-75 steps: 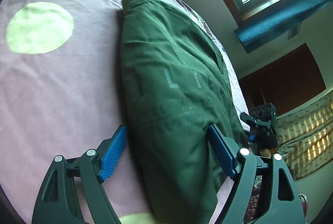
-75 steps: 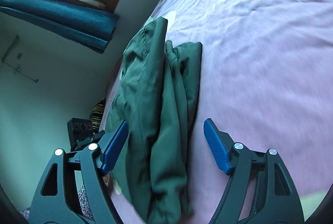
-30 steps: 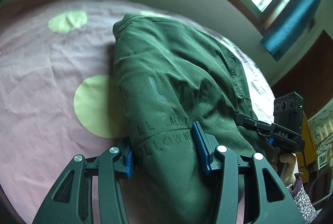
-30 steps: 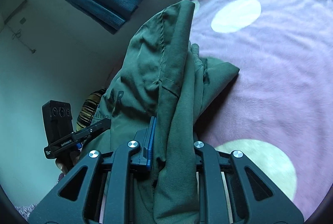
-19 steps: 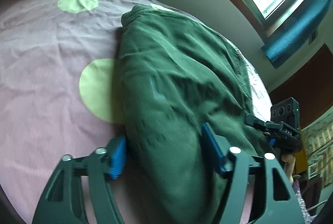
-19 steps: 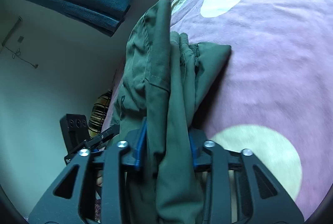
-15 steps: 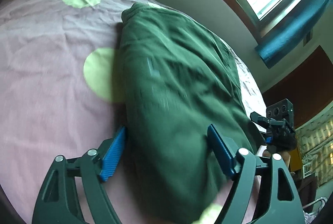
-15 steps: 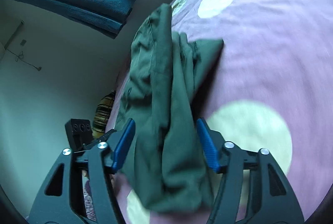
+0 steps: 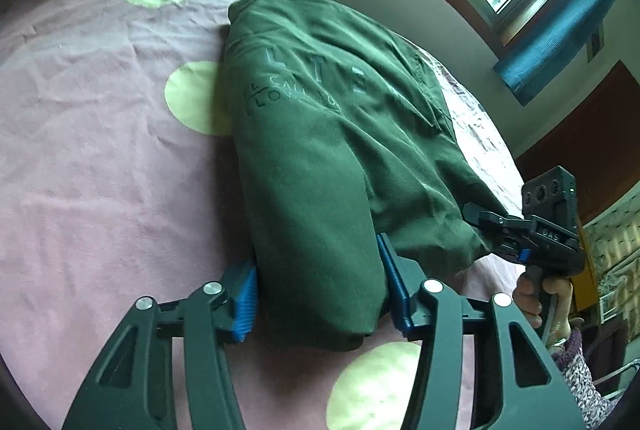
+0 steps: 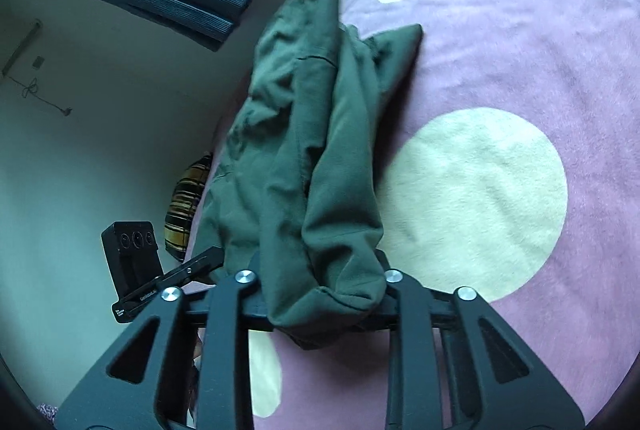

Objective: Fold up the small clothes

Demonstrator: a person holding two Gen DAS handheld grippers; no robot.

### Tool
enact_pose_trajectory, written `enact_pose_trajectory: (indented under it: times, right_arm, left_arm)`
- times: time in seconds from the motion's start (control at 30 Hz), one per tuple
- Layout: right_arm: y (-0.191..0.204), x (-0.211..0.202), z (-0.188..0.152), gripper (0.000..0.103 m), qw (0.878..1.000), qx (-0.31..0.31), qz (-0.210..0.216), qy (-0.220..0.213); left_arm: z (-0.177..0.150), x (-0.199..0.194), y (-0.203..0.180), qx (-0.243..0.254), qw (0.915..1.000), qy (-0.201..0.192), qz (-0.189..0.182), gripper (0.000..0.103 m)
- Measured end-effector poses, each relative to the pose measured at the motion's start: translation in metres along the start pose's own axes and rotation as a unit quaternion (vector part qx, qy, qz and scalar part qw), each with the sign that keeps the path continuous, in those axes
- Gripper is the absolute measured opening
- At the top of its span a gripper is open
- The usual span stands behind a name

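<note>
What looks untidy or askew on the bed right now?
The dark green sweatshirt is not flat: on the right hand-held gripper's side it is bunched in thick uneven folds, one corner sticking out over the pink spotted bedcover. The left hand-held gripper straddles its folded edge.

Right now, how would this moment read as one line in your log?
task: fold small clothes | left gripper: around green shirt end | right gripper: around other end | surface: pink dotted blanket

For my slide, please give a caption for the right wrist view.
Right gripper closes around the near end of the green garment on the pink dotted blanket.
</note>
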State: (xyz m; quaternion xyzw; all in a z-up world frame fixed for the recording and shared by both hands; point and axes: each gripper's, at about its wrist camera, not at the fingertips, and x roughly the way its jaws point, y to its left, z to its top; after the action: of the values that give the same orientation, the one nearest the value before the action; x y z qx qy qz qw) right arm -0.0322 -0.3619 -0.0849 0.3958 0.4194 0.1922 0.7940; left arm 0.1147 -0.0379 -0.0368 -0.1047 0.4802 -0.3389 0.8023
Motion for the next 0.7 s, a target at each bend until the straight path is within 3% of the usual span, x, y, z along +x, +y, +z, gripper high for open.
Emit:
enact_pose_trajectory:
  times: [0.37,0.7]
  right_arm:
    - [0.005,-0.006,-0.020,0.022,1.000,-0.001,0.015,0.010]
    - [-0.023,0.011,-0.016,0.024,0.999,0.029,0.042,0.016]
  left_arm:
    - [-0.016,-0.013,-0.001,-0.015,0.9997,0.018,-0.004,0.052]
    - [-0.024,0.001,0.003,0.004,0.9998,0.014,0.012,0.055]
